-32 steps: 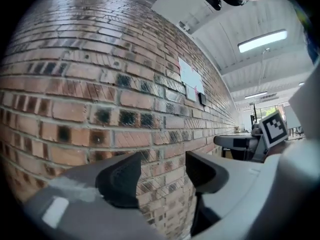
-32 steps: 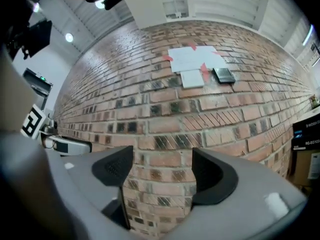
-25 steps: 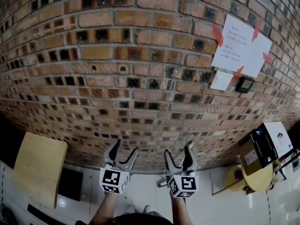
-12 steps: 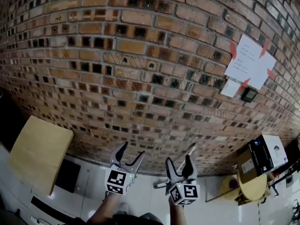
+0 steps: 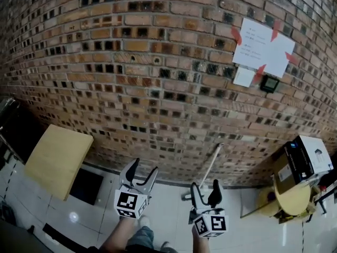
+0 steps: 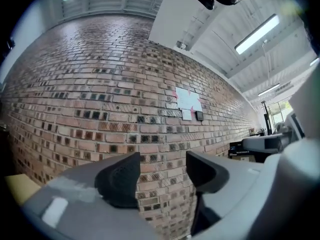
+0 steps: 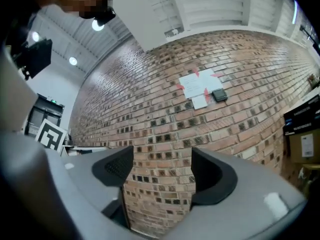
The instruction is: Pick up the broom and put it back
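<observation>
Broom (image 5: pixel 210 166) leans handle-up against the brick wall (image 5: pixel 158 88), within reach; left gripper (image 5: pixel 143 168) and right gripper (image 5: pixel 205 186) face it, fingers apart, holding nothing.

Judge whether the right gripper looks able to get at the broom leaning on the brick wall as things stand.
Probably yes. The right gripper is open and empty, and in the head view the broom leans on the wall just beyond it, with nothing between them. Its distance is unclear.

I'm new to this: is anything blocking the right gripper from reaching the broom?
Nothing visible does. The broom leans against the brick wall just beyond the right gripper, whose jaws are open and empty.
</observation>
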`<state>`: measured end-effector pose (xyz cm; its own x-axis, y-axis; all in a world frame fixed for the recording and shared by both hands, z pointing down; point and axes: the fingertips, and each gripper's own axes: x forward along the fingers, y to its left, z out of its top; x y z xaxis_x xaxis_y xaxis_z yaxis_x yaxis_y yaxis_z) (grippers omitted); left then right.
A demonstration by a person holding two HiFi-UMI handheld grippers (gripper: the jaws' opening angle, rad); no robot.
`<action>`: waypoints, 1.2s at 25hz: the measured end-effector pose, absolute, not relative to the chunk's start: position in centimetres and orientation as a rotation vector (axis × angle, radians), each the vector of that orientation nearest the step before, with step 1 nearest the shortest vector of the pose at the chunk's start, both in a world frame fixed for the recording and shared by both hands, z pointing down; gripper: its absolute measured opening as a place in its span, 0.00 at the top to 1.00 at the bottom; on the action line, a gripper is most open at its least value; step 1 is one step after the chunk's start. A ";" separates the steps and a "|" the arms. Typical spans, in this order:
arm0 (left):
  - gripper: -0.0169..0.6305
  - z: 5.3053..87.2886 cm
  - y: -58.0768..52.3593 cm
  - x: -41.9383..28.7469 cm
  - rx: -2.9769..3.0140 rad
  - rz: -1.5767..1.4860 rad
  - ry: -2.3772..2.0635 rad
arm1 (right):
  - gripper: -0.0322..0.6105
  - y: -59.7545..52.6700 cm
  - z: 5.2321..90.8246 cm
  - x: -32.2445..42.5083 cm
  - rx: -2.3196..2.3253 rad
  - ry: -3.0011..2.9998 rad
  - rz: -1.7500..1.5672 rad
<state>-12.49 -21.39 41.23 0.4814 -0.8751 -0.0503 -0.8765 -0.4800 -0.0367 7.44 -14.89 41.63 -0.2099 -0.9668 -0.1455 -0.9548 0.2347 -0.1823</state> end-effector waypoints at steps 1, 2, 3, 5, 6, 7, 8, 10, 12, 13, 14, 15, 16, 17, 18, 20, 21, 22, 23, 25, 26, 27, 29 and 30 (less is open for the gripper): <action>0.53 40.9 -20.6 -12.1 -2.649 0.031 1.574 | 0.39 -14.2 41.7 8.6 -1.827 2.268 -0.085; 0.53 40.7 -19.9 -11.9 -2.645 0.022 1.576 | 0.39 -13.8 41.8 9.3 -1.838 2.275 -0.095; 0.53 40.5 -19.1 -11.7 -2.642 0.014 1.579 | 0.40 -13.6 41.9 9.5 -1.839 2.298 -0.103; 0.53 40.3 -17.7 -11.5 -2.646 0.003 1.583 | 0.44 -13.1 41.6 8.8 -1.827 2.358 -0.092; 0.53 40.2 -17.0 -11.4 -2.650 -0.002 1.580 | 0.46 -12.8 41.1 8.3 -1.822 2.377 -0.065; 0.53 40.0 -16.5 -11.2 -2.653 -0.003 1.570 | 0.46 -12.6 40.4 7.9 -1.823 2.383 -0.025; 0.53 39.7 -16.1 -11.1 -2.652 0.004 1.553 | 0.46 -12.5 39.6 7.5 -1.829 2.379 0.023; 0.53 39.0 -15.5 -11.3 -2.640 0.028 1.523 | 0.46 -12.6 38.3 6.6 -1.859 2.362 0.106; 0.53 38.9 -14.9 -12.4 -2.619 0.035 1.526 | 0.46 -12.9 38.1 5.5 -1.892 2.347 0.131; 0.53 38.9 -14.6 -13.2 -2.609 0.040 1.539 | 0.46 -13.1 38.1 4.8 -1.905 2.346 0.124; 0.53 38.8 -14.5 -14.1 -2.598 0.048 1.557 | 0.46 -13.2 38.1 4.1 -1.916 2.344 0.115; 0.53 38.7 -14.4 -15.1 -2.585 0.060 1.576 | 0.46 -13.4 38.0 3.5 -1.931 2.340 0.113; 0.53 38.6 -14.5 -16.1 -2.573 0.069 1.592 | 0.46 -13.5 37.9 2.8 -1.948 2.335 0.117; 0.53 38.6 -14.6 -17.0 -2.564 0.072 1.606 | 0.46 -13.6 38.0 2.3 -1.964 2.332 0.119; 0.53 38.9 -14.8 -17.8 -2.556 0.063 1.621 | 0.46 -13.7 38.2 1.8 -1.973 2.335 0.113; 0.53 39.7 -15.1 -19.3 -2.548 0.020 1.665 | 0.46 -13.8 38.7 0.8 -1.978 2.358 0.087; 0.53 39.8 -15.3 -19.9 -2.550 0.004 1.687 | 0.46 -13.8 38.8 0.4 -1.980 2.369 0.086; 0.53 39.8 -15.5 -20.5 -2.556 -0.003 1.700 | 0.46 -13.9 38.8 0.0 -1.986 2.373 0.098; 0.53 39.6 -15.8 -20.9 -2.560 -0.004 1.703 | 0.46 -13.9 38.6 -0.3 -1.997 2.371 0.114; 0.53 39.3 -16.2 -21.4 -2.554 -0.005 1.696 | 0.46 -13.8 38.3 -0.6 -2.012 2.361 0.129; 0.53 39.3 -16.3 -21.6 -2.549 -0.007 1.695 | 0.46 -13.7 38.3 -0.8 -2.008 2.363 0.126; 0.53 39.3 -16.3 -21.9 -2.548 -0.006 1.696 | 0.46 -13.6 38.3 -1.1 -1.992 2.372 0.118; 0.53 39.5 -16.3 -22.2 -2.559 0.004 1.698 | 0.46 -13.5 38.6 -2.0 -1.946 2.398 0.089; 0.53 39.7 -16.3 -22.2 -2.569 0.002 1.697 | 0.46 -13.4 38.8 -2.3 -1.931 2.406 0.073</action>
<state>-22.19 -16.27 39.66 0.3933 -0.9187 -0.0357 -0.9188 -0.3914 -0.0515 -2.27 -13.44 38.76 -0.2160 -0.9737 -0.0727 -0.9763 0.2164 0.0024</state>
